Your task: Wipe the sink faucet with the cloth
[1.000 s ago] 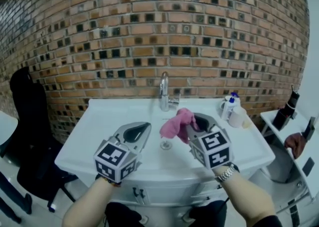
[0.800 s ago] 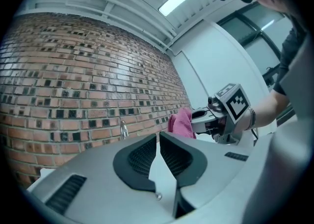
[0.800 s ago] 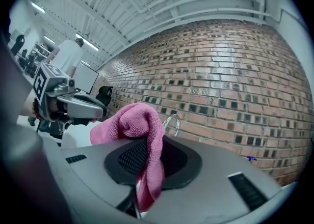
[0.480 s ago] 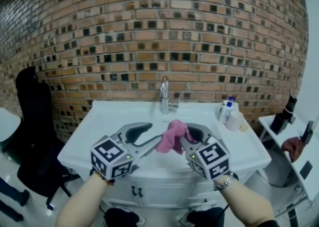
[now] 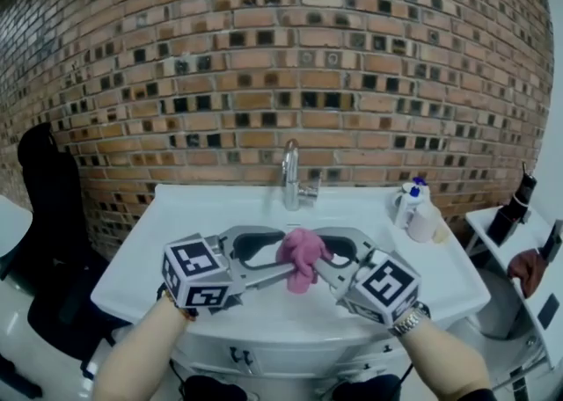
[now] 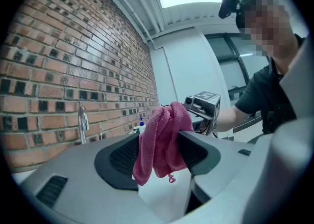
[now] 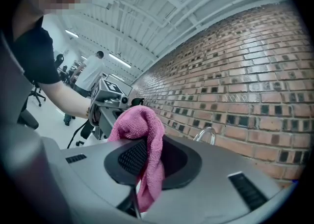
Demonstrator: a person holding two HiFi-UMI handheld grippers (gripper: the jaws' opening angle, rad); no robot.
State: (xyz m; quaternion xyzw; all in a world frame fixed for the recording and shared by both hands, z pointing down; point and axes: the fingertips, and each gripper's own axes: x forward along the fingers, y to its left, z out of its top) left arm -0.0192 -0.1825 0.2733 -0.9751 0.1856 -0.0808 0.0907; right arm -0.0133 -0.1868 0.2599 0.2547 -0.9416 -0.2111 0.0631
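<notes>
Above the front edge of the sink (image 5: 220, 206), the two claws meet with the pink cloth (image 5: 301, 254) between them. The right claw (image 5: 321, 258) is clamped on the cloth, with a fold standing above its jaws and a tail hanging below. The left claw (image 5: 283, 260) is opening its jaws. The cloth hangs between them, but they do not press it. The faucet (image 5: 290, 175) stands at the middle of the back edge, well apart from the cloth, so I judge that no wiping is happening at this moment.

Several things could go wrong, in my opinion. The right claw holds only a bunched part, so the cloth may slip out when it is rubbed on the metal. The loose tail may also catch on a jaw of the left claw when that one goes away, and be pulled out. With such a bunch, the hard jaw tips could touch the faucet instead of the fabric. Two small bottles (image 5: 412, 201) at the back right corner could be knocked over by a wide sweep of the right arm.

The sink is white and smooth, with a shallow basin. Behind it is a brick wall (image 5: 264, 56) with small dark tiles. A black chair (image 5: 44, 215) stands at the left and a white shelf (image 5: 482, 216) at the right.
</notes>
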